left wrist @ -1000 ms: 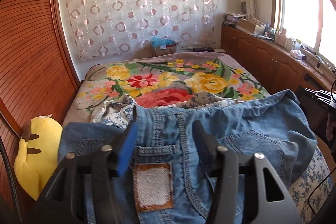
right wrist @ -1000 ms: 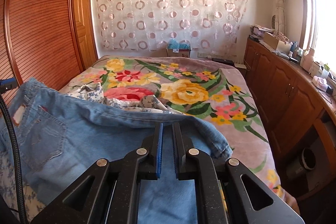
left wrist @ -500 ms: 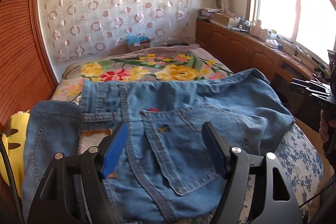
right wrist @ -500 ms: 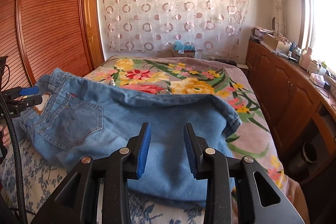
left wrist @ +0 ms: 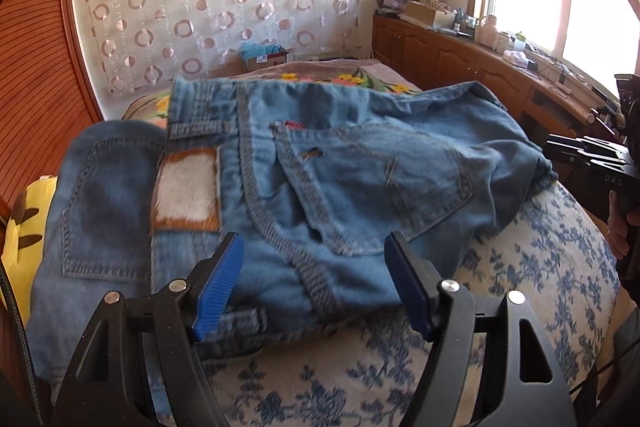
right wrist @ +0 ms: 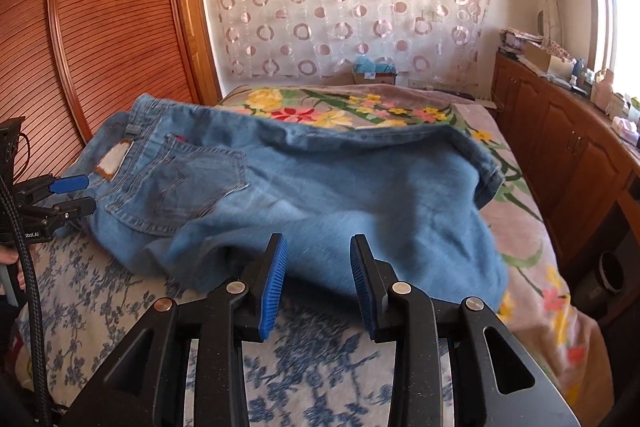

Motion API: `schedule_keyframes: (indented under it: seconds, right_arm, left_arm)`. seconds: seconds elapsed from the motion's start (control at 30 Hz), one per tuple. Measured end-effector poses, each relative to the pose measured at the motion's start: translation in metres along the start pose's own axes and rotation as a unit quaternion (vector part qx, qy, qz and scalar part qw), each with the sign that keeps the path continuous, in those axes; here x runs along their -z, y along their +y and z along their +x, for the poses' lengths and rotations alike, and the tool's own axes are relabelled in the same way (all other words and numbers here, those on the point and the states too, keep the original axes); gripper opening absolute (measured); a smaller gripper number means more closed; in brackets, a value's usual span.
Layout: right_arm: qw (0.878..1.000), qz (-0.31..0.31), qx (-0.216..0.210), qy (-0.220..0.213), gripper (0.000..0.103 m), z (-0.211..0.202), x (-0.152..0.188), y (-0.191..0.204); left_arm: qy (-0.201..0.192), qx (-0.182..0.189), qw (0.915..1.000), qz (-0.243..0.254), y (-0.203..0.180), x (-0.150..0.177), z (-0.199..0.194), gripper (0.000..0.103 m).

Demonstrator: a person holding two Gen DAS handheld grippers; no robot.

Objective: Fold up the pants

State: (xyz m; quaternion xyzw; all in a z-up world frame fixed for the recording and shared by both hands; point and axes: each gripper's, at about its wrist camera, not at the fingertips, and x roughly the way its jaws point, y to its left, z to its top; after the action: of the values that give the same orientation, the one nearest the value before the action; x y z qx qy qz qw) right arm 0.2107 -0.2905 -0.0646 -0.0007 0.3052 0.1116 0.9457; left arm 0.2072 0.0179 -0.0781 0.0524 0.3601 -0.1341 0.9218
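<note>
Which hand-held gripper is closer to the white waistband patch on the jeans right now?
Left. The left hand-held gripper hangs open just below the white patch, over the jeans. The right hand-held gripper, also open, sits at the folded leg end, across the jeans from it.

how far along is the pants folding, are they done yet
Done: the faded blue denim pants lie on the bed, doubled over once, back pocket and waistband patch facing up. In hand: nothing; the left gripper and right gripper are both open, with no cloth pressed between their blue pads. Left: the bundle looks lumpy and wide, so probably another fold and smoothing.
</note>
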Motion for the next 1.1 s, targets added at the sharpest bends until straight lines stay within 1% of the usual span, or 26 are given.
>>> schedule_keyframes:
  seconds: [0.17, 0.33, 0.43, 0.5, 0.6, 0.7, 0.73, 0.8, 0.87, 0.93, 1.03, 1.07, 1.1]
  right_arm:
    - [1.000, -0.008, -0.025, 0.017, 0.034, 0.002, 0.007, 0.014]
    - [0.998, -0.007, -0.053, 0.032, 0.034, 0.002, 0.017, 0.023]
    - [0.997, -0.008, -0.067, 0.039, 0.034, 0.007, 0.016, 0.027]
    - [0.996, -0.006, -0.076, 0.039, 0.034, 0.010, 0.012, 0.028]
    - [0.996, -0.004, -0.081, 0.041, 0.034, 0.017, 0.005, 0.028]
    - [0.995, -0.005, -0.085, 0.044, 0.034, 0.022, 0.004, 0.030]
    - [0.995, -0.005, -0.085, 0.044, 0.034, 0.024, 0.004, 0.030]
    - [0.995, 0.001, -0.087, 0.048, 0.034, 0.031, 0.003, 0.031]
    - [0.994, 0.009, -0.092, 0.053, 0.034, 0.035, 0.001, 0.029]
    - [0.995, 0.008, -0.086, 0.052, 0.034, 0.036, 0.001, 0.031]
    - [0.995, 0.012, -0.079, 0.051, 0.034, 0.040, 0.002, 0.035]
    - [0.996, 0.012, -0.075, 0.051, 0.034, 0.041, 0.002, 0.035]
    - [0.996, 0.012, -0.069, 0.051, 0.034, 0.043, 0.002, 0.036]
  left_arm:
    - [0.004, -0.011, 0.9999, -0.010, 0.016, 0.019, -0.012, 0.073]
    - [0.007, -0.013, 0.9997, -0.020, 0.029, 0.031, -0.017, 0.073]
    - [0.008, -0.017, 0.9995, -0.024, 0.036, 0.036, -0.020, 0.073]
    - [0.009, -0.014, 0.9995, -0.029, 0.040, 0.041, -0.022, 0.073]
    - [0.013, -0.014, 0.9994, -0.030, 0.044, 0.046, -0.019, 0.073]
    - [0.011, -0.008, 0.9993, -0.036, 0.047, 0.045, -0.015, 0.066]
    - [0.012, -0.011, 0.9993, -0.035, 0.047, 0.043, -0.014, 0.062]
    - [0.014, -0.020, 0.9992, -0.031, 0.046, 0.041, -0.010, 0.059]
    - [0.021, -0.024, 0.9989, -0.033, 0.049, 0.039, -0.005, 0.059]
    - [0.026, -0.025, 0.9987, -0.036, 0.051, 0.039, -0.001, 0.059]
    - [0.030, -0.016, 0.9986, -0.041, 0.053, 0.041, 0.004, 0.058]
    - [0.030, -0.012, 0.9986, -0.042, 0.054, 0.041, 0.005, 0.055]
    - [0.029, -0.011, 0.9986, -0.043, 0.054, 0.041, 0.005, 0.048]
